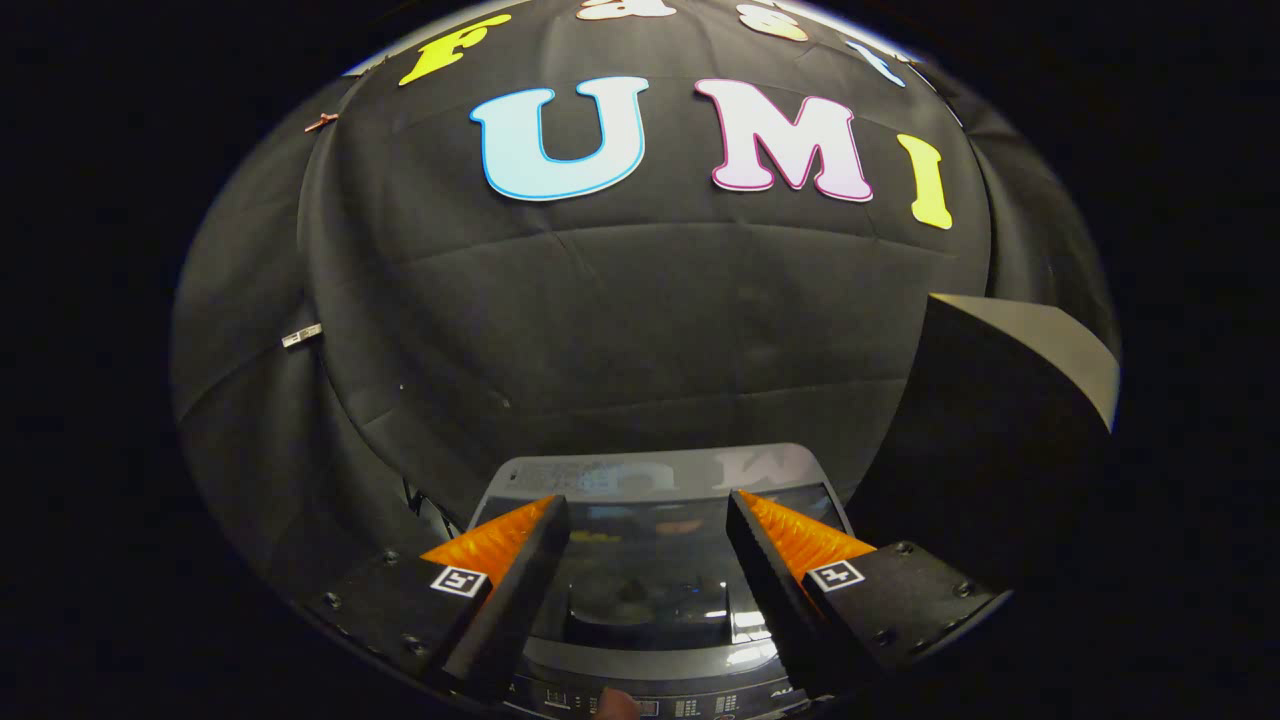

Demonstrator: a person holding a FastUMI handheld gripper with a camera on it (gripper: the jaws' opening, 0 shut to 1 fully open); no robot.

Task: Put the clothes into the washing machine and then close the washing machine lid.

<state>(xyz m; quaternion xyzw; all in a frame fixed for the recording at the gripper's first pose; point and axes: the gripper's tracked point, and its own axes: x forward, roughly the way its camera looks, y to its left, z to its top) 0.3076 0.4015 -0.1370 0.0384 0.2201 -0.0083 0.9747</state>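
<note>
Op: Tool [648, 520] hangs released, nothing gripped, above washing machine [655, 600]; glass lid [650, 560] looks down, no clothes visible.
Desk: Risk?
Op: I'd say fingers could hit glass w/ lid down.

Washing machine [655, 475] below and ahead of gripper [648, 510], cloth wall [640, 320] behind.
Lid [650, 560] down on the machine, seen between the spread fingers, nothing held; control panel [650, 700] at near edge; boxy block [990, 420] to right of machine, against the wall.
</note>
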